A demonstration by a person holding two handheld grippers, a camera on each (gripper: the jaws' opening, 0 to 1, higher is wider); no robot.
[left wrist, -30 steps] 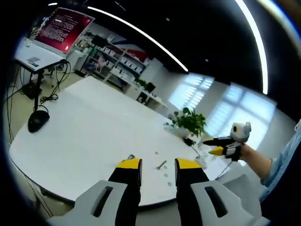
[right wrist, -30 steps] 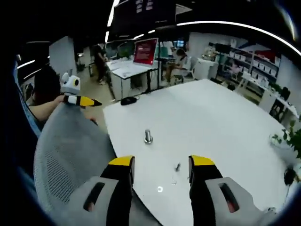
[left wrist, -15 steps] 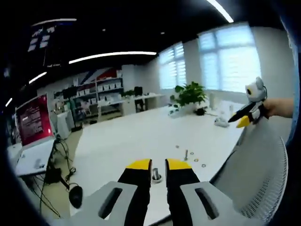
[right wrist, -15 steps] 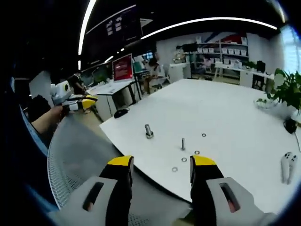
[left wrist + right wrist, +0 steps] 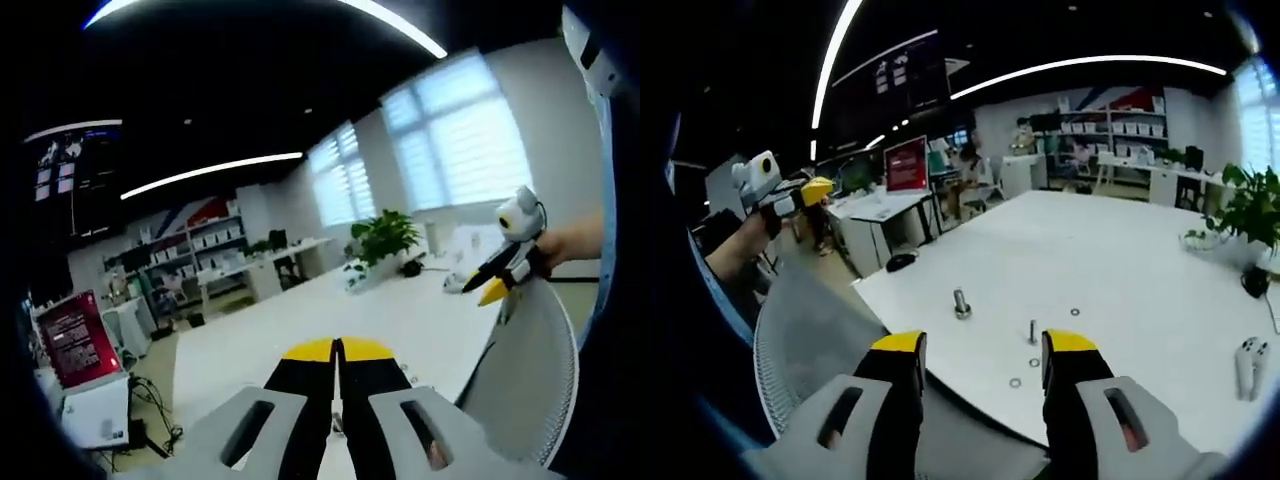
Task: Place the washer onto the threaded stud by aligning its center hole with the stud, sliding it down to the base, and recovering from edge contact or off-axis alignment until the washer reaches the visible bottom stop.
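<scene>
A: Counting from the right gripper view, what lies on the tabletop point(image 5: 1120, 270)?
B: One threaded stud point(image 5: 1032, 331) upright at frame centre, three washers point(image 5: 1034, 363) flat around it, and one thicker bolt point(image 5: 961, 303) to its left.
A: And the tongs?
B: Right tongs point(image 5: 984, 345) spread wide, holding nothing, at the bottom of that frame. Left tongs point(image 5: 338, 352) pressed together with nothing visible between them, raised level toward the windows.
</scene>
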